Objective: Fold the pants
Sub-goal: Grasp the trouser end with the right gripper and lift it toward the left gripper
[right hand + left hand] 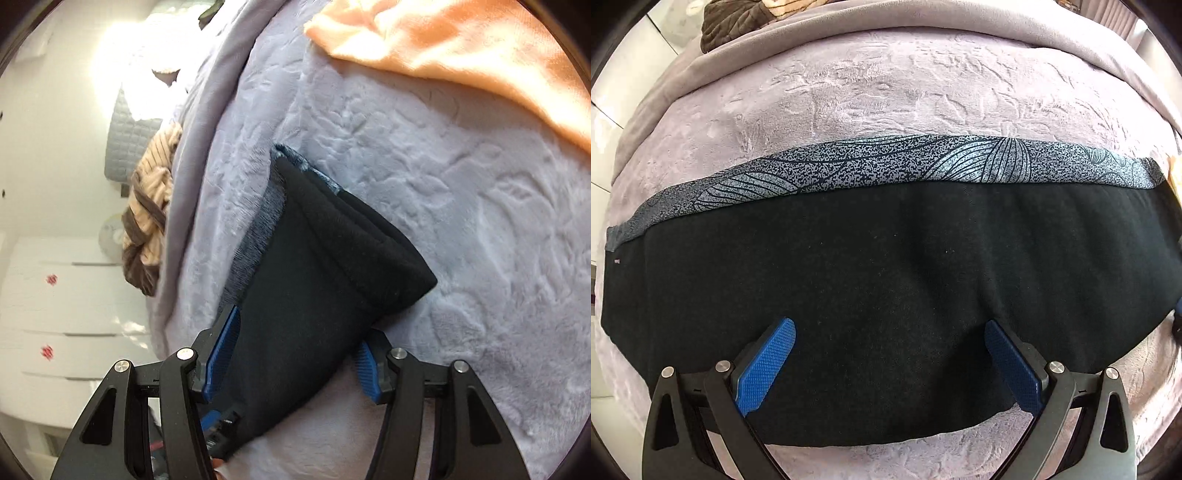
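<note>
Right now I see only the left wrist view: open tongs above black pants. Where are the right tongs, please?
Observer: The right tongs straddle one folded end of the pants; the cloth fills the gap between them.
Operator: Do they squeeze it?
Observer: The blue pads sit against both sides of the cloth, but I cannot tell whether they press.
Operator: Is something lying near that end?
Observer: An orange cloth lies farther along the blanket, apart from the pants.
</note>
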The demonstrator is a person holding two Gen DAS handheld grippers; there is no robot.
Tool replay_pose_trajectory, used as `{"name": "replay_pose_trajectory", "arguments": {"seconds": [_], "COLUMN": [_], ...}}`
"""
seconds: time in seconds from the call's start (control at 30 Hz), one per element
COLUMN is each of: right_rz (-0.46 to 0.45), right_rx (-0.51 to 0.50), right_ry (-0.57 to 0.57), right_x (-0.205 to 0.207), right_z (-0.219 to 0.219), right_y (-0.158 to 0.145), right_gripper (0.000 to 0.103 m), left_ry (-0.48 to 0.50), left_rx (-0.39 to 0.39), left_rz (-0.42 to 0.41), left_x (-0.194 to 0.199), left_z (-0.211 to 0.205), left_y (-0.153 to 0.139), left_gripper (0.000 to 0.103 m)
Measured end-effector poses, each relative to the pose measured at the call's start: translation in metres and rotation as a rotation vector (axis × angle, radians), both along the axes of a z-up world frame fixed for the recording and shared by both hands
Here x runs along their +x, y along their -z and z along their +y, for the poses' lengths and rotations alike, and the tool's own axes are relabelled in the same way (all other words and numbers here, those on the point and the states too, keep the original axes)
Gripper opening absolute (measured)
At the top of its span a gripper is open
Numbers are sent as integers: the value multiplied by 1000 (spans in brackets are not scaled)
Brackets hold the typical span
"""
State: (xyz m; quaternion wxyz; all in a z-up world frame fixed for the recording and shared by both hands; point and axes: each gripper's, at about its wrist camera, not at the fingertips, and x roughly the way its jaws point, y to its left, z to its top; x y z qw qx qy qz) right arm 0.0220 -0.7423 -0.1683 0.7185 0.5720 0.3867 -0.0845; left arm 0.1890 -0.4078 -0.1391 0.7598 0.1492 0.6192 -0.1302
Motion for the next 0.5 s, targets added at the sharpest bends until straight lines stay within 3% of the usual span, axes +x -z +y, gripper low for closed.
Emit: {"name": "replay_pose_trajectory", "arguments": {"seconds": [0.07, 0.13, 0.17, 0.2, 0.23, 0.37, 0.5], "right_rz": [-8, -25, -50, -69, -100, -203, -245], "right_rx": [24, 68, 108, 129, 153, 140, 113], "right_ry": [20, 36, 34, 33, 33, -9, -45], "right_x": [-4, 2, 6, 8, 11, 11, 9], "right_z": [-2, -8, -11, -13, -15, -11, -4], "right_y": [8, 12, 14, 15, 14, -7, -23], "right_gripper": [59, 55, 41, 19, 14, 14, 14], "left_ry": [0, 6, 13, 18, 17, 16, 15], "left_rx": [-10, -29, -31, -43, -62, -120, -116], "left_rz": [17, 17, 11, -2, -25, -125, -100], "left_x": [4, 10, 13, 16, 19, 38, 52], "left_z": [3, 3, 3, 1, -1, -21, -55], "left_y": [-3, -13, -19, -26, -33, -51, -17], "left_gripper": [100, 78, 74, 70, 70, 70, 70]}}
